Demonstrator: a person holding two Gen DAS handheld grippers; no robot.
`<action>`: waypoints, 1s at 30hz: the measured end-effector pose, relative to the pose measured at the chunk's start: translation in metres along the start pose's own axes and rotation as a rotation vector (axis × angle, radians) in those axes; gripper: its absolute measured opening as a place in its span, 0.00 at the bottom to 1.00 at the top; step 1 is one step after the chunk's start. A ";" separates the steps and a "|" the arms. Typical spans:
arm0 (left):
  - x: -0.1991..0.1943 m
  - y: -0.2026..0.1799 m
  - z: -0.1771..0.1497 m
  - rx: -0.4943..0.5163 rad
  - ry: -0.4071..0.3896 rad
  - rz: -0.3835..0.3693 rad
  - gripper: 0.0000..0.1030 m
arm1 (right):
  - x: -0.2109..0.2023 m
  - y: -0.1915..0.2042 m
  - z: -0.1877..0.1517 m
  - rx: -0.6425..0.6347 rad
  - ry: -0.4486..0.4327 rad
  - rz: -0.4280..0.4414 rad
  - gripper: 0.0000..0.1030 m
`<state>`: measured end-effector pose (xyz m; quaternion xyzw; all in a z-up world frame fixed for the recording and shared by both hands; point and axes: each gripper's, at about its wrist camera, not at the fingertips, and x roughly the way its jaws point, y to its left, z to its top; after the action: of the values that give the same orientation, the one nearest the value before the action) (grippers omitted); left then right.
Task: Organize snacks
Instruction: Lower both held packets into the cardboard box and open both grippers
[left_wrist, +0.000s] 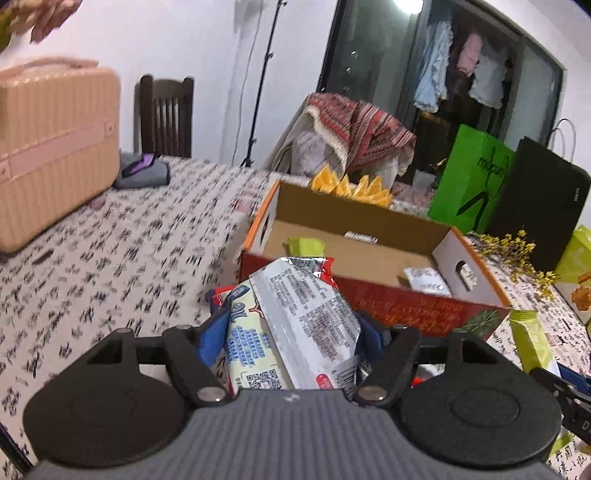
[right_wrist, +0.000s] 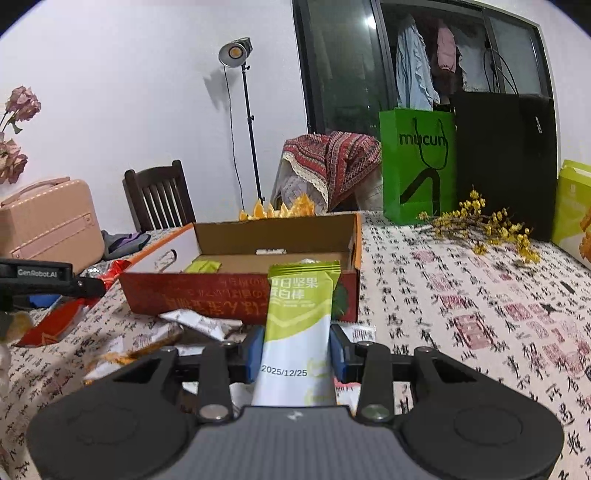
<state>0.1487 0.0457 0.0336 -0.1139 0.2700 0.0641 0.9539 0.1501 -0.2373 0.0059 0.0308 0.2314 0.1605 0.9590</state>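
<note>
A: Left wrist view first. What's in the left gripper (left_wrist: 291, 332)?

B: A large crinkled snack packet (left_wrist: 295, 317), silver and pale yellow with printed text. The blue pads press against its two sides, so the gripper is clamped on it, with the jaws standing fairly wide around the bulky pack. It is held up just in front of the cardboard box (left_wrist: 369, 254).

A: And the box itself?

B: Open-topped, red along the near wall, orange on the rim, resting on the patterned surface (left_wrist: 122, 258). Inside lie a small green packet (left_wrist: 304, 245) and a white packet (left_wrist: 426, 280) near the right end.

A: Right wrist view?

B: The right gripper (right_wrist: 297, 350) is closed tight on a green-and-white bar packet (right_wrist: 299, 325), which stands upright between the pads, its top edge overlapping the box's near wall in this view. Several loose wrappers (right_wrist: 199, 321) lie on the surface just in front of the box.

A: Anything else around?

B: A green paper bag (right_wrist: 419, 166) and a black bag (right_wrist: 506, 162) stand behind the box, yellow flower sprigs (right_wrist: 487, 225) lie beside them, and a pink case (right_wrist: 48, 221) sits at far left.
</note>
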 end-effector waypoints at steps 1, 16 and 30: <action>-0.002 -0.001 0.003 0.006 -0.010 -0.010 0.71 | 0.000 0.000 0.003 0.001 -0.005 0.003 0.35; 0.023 -0.043 0.052 0.076 -0.072 -0.069 0.71 | 0.037 0.011 0.077 0.008 -0.099 0.053 0.35; 0.098 -0.064 0.088 0.055 -0.049 -0.050 0.71 | 0.140 0.009 0.134 0.020 -0.044 0.037 0.35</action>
<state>0.2881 0.0121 0.0664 -0.0929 0.2454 0.0355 0.9643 0.3258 -0.1817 0.0661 0.0481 0.2110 0.1751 0.9605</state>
